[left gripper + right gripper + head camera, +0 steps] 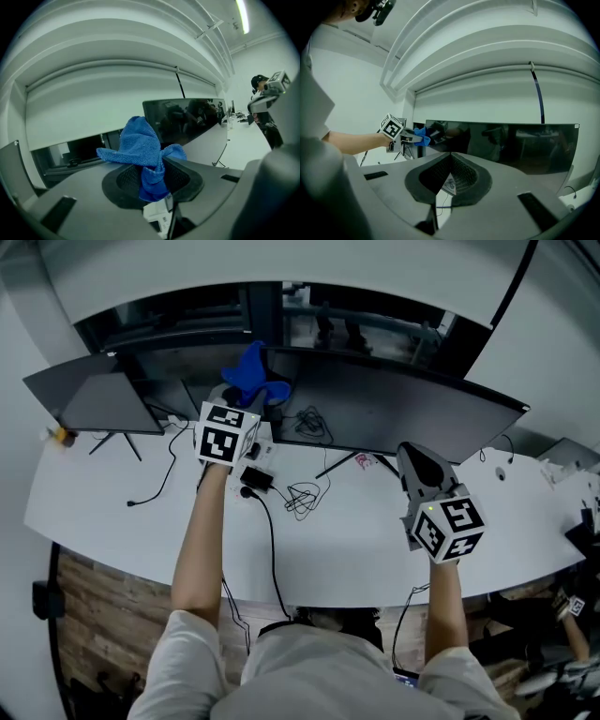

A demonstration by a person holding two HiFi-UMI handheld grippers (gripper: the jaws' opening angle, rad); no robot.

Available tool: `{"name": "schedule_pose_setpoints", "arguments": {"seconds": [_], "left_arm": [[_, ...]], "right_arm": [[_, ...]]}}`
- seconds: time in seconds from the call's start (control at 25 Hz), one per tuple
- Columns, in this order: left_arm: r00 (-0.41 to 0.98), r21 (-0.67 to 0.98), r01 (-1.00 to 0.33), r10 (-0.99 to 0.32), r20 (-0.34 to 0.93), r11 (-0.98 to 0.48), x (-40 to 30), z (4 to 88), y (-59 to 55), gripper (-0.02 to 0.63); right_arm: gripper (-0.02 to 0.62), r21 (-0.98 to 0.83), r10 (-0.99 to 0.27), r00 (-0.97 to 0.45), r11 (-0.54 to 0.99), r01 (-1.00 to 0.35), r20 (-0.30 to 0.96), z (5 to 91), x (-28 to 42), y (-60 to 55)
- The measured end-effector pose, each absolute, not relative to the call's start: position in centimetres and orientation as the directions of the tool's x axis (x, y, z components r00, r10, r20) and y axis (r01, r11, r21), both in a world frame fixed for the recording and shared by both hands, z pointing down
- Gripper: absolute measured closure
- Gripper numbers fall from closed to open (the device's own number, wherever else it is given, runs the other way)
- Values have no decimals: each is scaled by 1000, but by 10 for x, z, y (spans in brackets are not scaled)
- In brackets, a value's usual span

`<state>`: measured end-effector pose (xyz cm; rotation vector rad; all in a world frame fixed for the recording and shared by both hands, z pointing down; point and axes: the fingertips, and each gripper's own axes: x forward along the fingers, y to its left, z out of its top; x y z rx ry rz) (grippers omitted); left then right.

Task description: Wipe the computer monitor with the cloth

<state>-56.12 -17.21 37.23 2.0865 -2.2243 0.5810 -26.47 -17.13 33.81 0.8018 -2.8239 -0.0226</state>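
A bunched blue cloth [255, 379] is pinched in my left gripper [249, 401], which is shut on it and held up at the top left corner of the wide dark curved monitor [394, 404]. In the left gripper view the cloth [140, 150] sticks out above the jaws, with the monitor's screen [187, 119] just behind and to the right. Whether cloth and screen touch cannot be told. My right gripper [419, 463] is shut with nothing in it, low in front of the monitor's right half [511, 145]. It sees the left gripper [405, 136] and cloth [422, 137] at the screen's left edge.
The white desk [141, 521] carries a second dark screen [94, 399] at the far left, a black power adapter [255, 479] and tangled cables [302, 498] below the monitor. A small orange object [62, 436] lies at the desk's left end.
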Motion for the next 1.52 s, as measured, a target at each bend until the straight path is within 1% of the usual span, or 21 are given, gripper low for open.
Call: {"name": "schedule_pose_setpoints", "arguments": {"seconds": [0.32,0.6,0.8,0.92,1.08,1.32,1.52], "left_arm": [[-85,-184,-983,-912,402,10,-560,463,-178,480],[-47,-89,-996,-874,484,5,-562,540,-185,480],[-32,-18,-999,-824,566,27,-563,594,-191,479],[-18,30,-999,-804,594,44,-562,622,-193,479],[-7,62,-996,-778,628,59,-563,644,-194,479],[32,91,-995,-734,679,40,-554,669,-196,479],[57,97,-995,-696,715,18,-544,672,-197,480]], "right_arm": [[581,70,-513,-822,855,-513,248,378,-266,-179],[581,51,-512,-806,852,-522,298,420,-268,-196],[581,30,-510,-791,846,-532,339,451,-263,-206],[581,20,-508,-783,843,-538,358,467,-261,-213],[581,8,-502,-775,841,-541,383,485,-261,-220],[581,3,-516,-770,831,-556,376,491,-262,-232],[581,-10,-505,-769,834,-552,393,500,-260,-238]]}}
